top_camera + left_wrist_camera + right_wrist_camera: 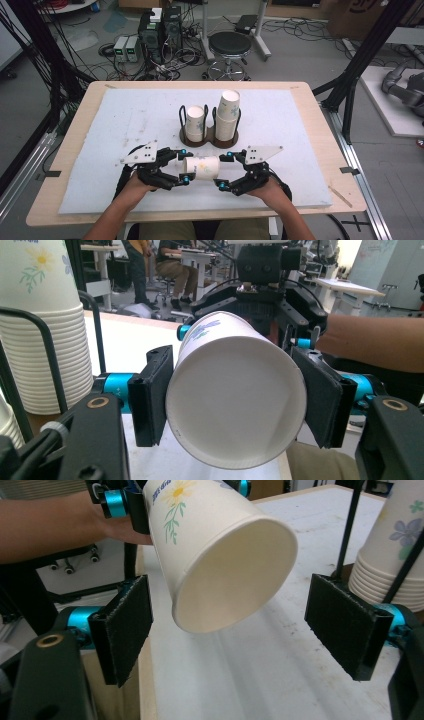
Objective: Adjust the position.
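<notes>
A paper cup point(201, 167) is held on its side above the near middle of the worktop point(100, 145), between the two grippers. In the left gripper view its closed base faces the camera and the black fingers point(150, 395) are pressed against its two flanks, so it is pinched by the left gripper point(184, 166). The right gripper point(225, 170) is placed just to the right of the cup, at its open mouth; in the right gripper view its fingers point(122, 627) are spread wide on either side of the rim, with clear gaps and no contact. The arrangement is judged to be a hand-over or a pulling apart of nested cups: the cup is kept level and steady on one side so that its mouth end can be taken by the other.

A printed flower sprig, yellow bloom on green stem, is seen on the cup wall, and some blue lettering sits near the base, too blurred to be read. No brand can be made out.

Farther back on the white mat point(280, 120), a dark twin-ring wire holder point(210, 134) is seen, with a short cup stack point(195, 122) in its left ring and a taller cup stack point(228, 112) in its right ring, presumably source or destination. A black stool point(230, 46) stands on the floor beyond the worktop.
</notes>
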